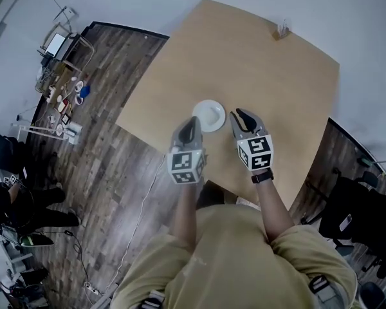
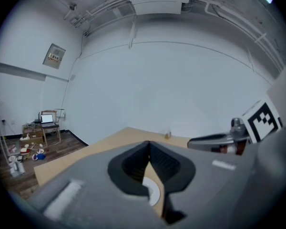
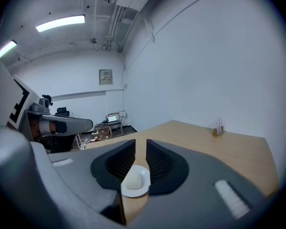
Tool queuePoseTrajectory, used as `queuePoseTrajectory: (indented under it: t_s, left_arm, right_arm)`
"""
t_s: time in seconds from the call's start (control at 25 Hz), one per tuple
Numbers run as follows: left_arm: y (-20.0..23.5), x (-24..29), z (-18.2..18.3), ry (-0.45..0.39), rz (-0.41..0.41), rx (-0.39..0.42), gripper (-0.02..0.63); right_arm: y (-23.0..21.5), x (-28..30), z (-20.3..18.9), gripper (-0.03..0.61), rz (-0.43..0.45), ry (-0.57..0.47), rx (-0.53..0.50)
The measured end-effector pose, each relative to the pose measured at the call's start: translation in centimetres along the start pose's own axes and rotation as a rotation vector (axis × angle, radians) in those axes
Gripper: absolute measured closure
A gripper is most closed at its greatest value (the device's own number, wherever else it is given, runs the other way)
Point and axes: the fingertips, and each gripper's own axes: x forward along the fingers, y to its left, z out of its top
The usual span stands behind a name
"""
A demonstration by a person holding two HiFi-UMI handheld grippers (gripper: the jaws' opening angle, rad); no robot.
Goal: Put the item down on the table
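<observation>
A white plate [image 1: 209, 115] lies on the light wooden table [image 1: 270, 89] near its front edge. A pale rounded lump [image 3: 132, 179] rests on the plate [image 3: 136, 185]. My left gripper [image 1: 194, 121] hovers just left of the plate, its jaw tips meeting, nothing held; in its own view [image 2: 149, 144] a sliver of plate [image 2: 153, 193] shows below the jaws. My right gripper [image 1: 239, 113] hangs just right of the plate. Its jaws [image 3: 141, 142] stand a narrow slit apart with only table and plate showing through.
A small holder [image 1: 282, 31] stands at the table's far edge. Off the table's left side, on the wooden floor, sit a desk with a laptop [image 1: 55, 44] and scattered clutter [image 1: 67, 102]. Dark chairs [image 1: 354, 211] stand at the right; a person in black [image 1: 6, 198] is at left.
</observation>
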Motion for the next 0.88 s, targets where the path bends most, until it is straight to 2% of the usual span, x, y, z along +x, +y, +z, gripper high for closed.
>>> queuePoseTrajectory:
  t_s: [0.32, 0.64, 0.88]
  left_arm:
    - [-2.4, -2.2, 2.1, -0.052, 0.012, 0.038, 0.612]
    - [-3.9, -4.7, 4.5, -0.114, 0.045, 0.084, 0.612]
    - [-3.9, -7.4, 5.8, -0.154, 0.085, 0.118, 0.612]
  right_arm:
    - [-0.4, -4.9, 4.7, 0.567, -0.026, -0.124, -0.054]
    - [-1.8, -8.1, 6.2, 0.572, -0.062, -0.152, -0.049]
    - [-1.2, -10.2, 7.6, 0.572, -0.076, -0.196, -0.054]
